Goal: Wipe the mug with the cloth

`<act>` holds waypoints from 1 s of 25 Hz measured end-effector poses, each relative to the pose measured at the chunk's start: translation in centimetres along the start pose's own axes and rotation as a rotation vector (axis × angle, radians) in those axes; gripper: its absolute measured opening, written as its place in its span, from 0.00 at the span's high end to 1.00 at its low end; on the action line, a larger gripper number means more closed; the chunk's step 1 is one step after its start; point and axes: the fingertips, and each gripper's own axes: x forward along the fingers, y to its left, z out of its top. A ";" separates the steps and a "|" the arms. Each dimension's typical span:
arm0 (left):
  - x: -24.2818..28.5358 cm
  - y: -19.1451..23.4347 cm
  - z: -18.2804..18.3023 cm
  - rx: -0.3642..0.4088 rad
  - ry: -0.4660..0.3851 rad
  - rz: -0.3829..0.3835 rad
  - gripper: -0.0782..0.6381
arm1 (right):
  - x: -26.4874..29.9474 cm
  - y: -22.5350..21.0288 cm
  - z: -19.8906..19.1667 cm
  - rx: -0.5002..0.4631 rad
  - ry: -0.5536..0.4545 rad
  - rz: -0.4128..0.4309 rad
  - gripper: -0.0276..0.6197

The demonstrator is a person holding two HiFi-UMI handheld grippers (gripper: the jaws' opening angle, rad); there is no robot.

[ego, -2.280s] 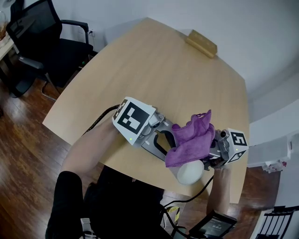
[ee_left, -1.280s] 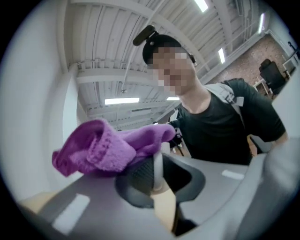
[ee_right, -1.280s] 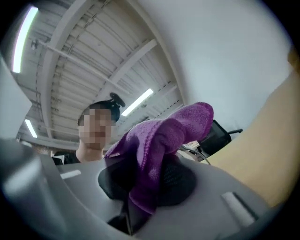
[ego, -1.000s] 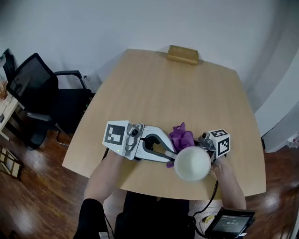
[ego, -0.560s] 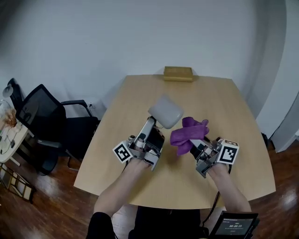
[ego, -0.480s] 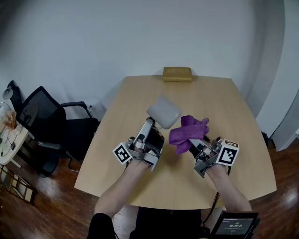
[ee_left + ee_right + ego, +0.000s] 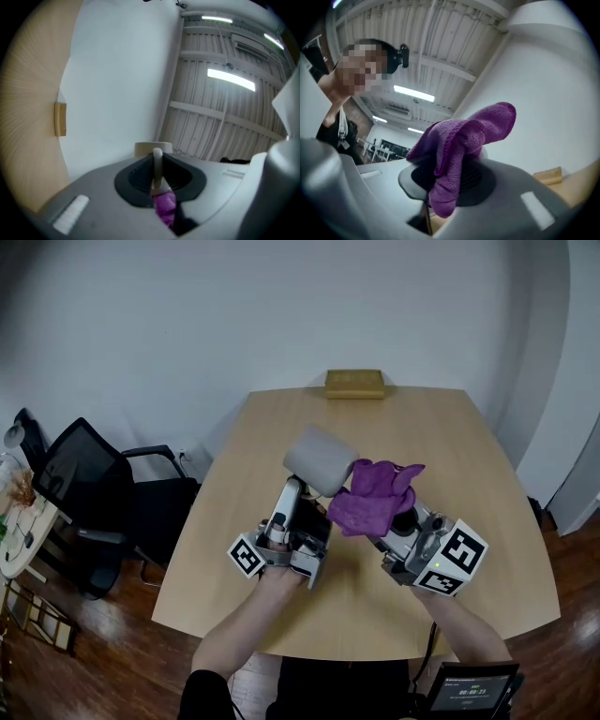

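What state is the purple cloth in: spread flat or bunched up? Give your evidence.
Bunched up. The cloth sits in crumpled folds, pinched in the right gripper, beside the raised mug.

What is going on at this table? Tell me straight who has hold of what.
A person is wiping a mug with a cloth, using a handheld gripper in each hand. The left gripper is shut on the wall of the pale mug and holds it up above the wooden table. The right gripper is shut on the purple cloth, which appears bunched against the mug's side. Neither thing rests on the table.
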 end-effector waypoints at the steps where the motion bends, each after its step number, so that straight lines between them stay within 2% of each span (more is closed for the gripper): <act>1: 0.0 -0.2 0.0 -0.005 0.000 -0.009 0.80 | 0.5 0.4 -0.2 -0.048 0.016 0.009 0.83; 4: -0.1 -0.3 -0.8 -0.023 0.021 -0.025 0.80 | 1.2 0.7 -0.5 -0.111 0.021 0.013 0.83; 9: -0.1 -0.3 -2.3 -0.050 0.052 -0.029 0.80 | -0.4 -0.6 -0.5 -0.123 0.021 -0.026 0.83; 11: -0.1 -0.7 -2.7 -0.051 0.069 -0.048 0.80 | -1.0 -1.9 -1.3 -0.115 0.045 -0.071 0.83; 15: -0.2 -1.2 -3.6 -0.029 0.115 -0.080 0.80 | -3.1 -5.6 -3.3 -0.036 0.110 -0.210 0.83; 17: -0.2 -1.0 -2.8 0.008 0.131 -0.087 0.80 | -3.1 -7.3 -3.6 -0.010 0.110 -0.236 0.83; 20: 0.0 -1.1 -1.2 0.050 0.104 -0.082 0.80 | -1.9 -6.8 -2.9 0.017 0.060 -0.170 0.83; 22: 0.0 -1.0 -0.5 0.044 0.064 -0.064 0.80 | -1.3 -4.2 -1.9 0.014 0.015 -0.078 0.83; 25: -0.2 -1.0 0.1 0.035 0.021 -0.052 0.80 | -0.2 0.4 -0.9 -0.043 -0.021 0.076 0.83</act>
